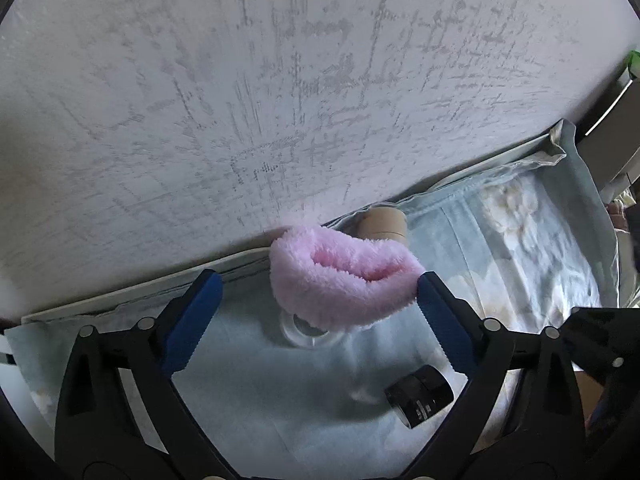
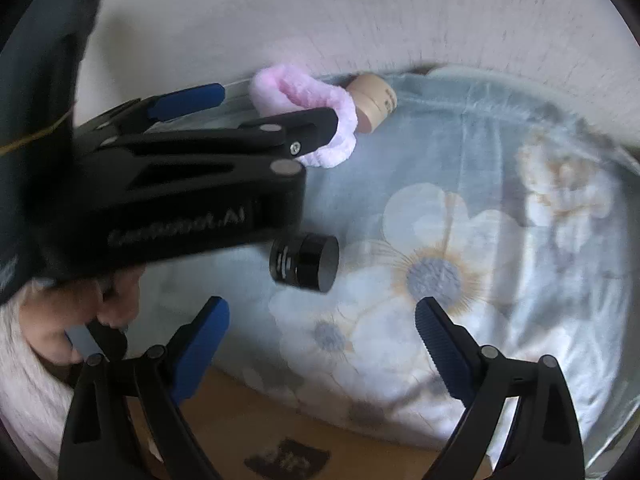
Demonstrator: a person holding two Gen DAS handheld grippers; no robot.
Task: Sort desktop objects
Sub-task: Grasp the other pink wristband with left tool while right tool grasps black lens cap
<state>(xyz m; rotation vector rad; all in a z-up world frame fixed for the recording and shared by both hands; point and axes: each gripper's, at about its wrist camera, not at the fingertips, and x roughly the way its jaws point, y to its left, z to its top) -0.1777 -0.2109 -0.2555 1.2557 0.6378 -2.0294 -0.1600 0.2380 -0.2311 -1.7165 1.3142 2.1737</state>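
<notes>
Left hand-held gripper (image 1: 318, 304) open, pink fluffy band (image 1: 344, 276) between its tips

Surface: tabletop (image 2: 248, 428), wood-toned, covered mostly by pale blue floral cloth (image 2: 460, 208) under clear film; bare wood shows only at the near edge, below the right jaws. Cloth runs back to a white wall.

On cloth:
- black jar (image 2: 305, 263), on its side, just ahead of the right jaws, nearer their left finger.
- pink band (image 1: 344, 276), fluffy, ahead of the left jaws, touching their right tip.
- tan cylinder (image 1: 384, 222), just behind band, at the wall.
- clear ring (image 1: 304, 330), partly under band.
</notes>
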